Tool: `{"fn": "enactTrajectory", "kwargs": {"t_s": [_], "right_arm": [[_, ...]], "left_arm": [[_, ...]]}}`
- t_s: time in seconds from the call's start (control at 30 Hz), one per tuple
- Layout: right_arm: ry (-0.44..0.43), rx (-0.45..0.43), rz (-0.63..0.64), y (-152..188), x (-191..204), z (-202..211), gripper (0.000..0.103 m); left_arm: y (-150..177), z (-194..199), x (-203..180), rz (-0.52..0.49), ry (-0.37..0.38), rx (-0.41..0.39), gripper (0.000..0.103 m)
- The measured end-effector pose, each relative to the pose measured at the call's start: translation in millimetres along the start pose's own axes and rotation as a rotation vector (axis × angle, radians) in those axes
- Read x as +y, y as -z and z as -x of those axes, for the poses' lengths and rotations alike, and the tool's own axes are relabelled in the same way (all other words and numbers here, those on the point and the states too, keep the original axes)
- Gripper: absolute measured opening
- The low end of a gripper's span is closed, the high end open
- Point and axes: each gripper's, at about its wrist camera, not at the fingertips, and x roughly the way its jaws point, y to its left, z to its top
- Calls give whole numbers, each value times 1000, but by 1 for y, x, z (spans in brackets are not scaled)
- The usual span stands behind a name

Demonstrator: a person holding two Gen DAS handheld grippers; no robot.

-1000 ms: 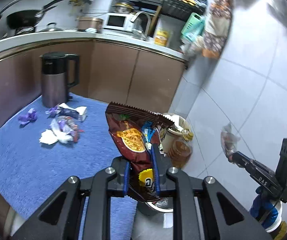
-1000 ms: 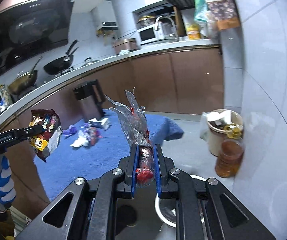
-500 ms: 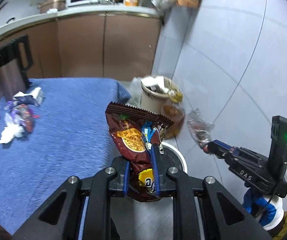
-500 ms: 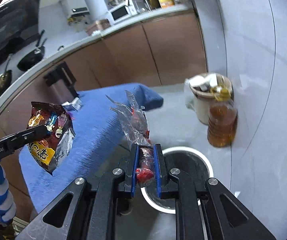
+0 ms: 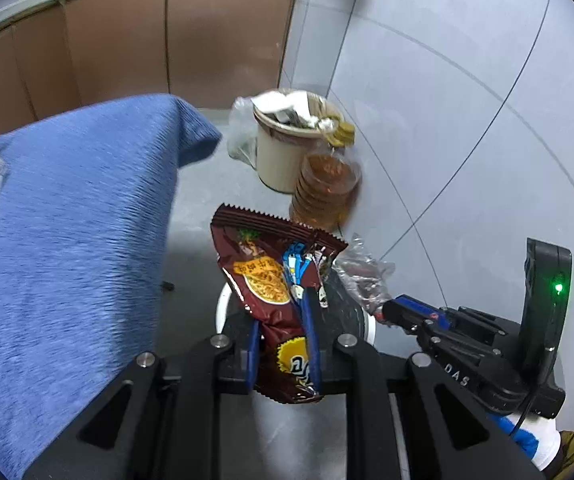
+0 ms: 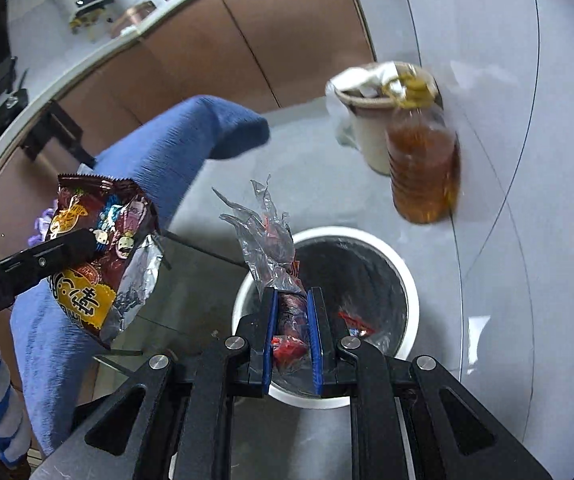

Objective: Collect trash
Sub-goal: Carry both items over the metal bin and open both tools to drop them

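Both grippers are being lowered from table height toward the white-rimmed, black-lined bin [image 6: 405, 280]: left gripper [image 5: 283, 344] clamping the brown foil snack bag [image 5: 265, 276], right gripper [image 6: 292, 334] clamping the crumpled clear wrapper [image 6: 265, 240], both being held above the bin for release.

Blue tablecloth [image 5: 71, 216], amber oil bottle [image 6: 423, 168] (blurred), brown cabinets [image 5: 127, 40]

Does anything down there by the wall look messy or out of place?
Yes: the beige bin against the wall is overfull, with crumpled paper heaped above its rim. A bottle of amber liquid stands on the floor right beside it, an odd spot. Nothing looks spilled.
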Motion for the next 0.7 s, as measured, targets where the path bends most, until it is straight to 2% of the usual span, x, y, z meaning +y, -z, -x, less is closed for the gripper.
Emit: {"fn": "enactTrajectory", "kwargs": {"t_s": [0.1,0.3,0.37,0.5,0.63,0.7], "right_arm": [[15,28,-10,1,-7,-17,15],[55,74,-7,1,-16,-46,15],[78,85,3,0,-18,-55,17],[99,95,7,-1,-20,-64,19],[126,100,17,1,-21,-67,40],[135,98,18,1,-22,-65,40]], "left_arm": [[-2,-24,-1,-11,1,32,19],[-10,-61,5,19,67,99,21],[-11,-68,7,38,81,111,34],[-14,-73,11,62,109,112,41],[-15,-69,13,79,140,103,43],[-13,-62,14,79,139,95,43]]}}
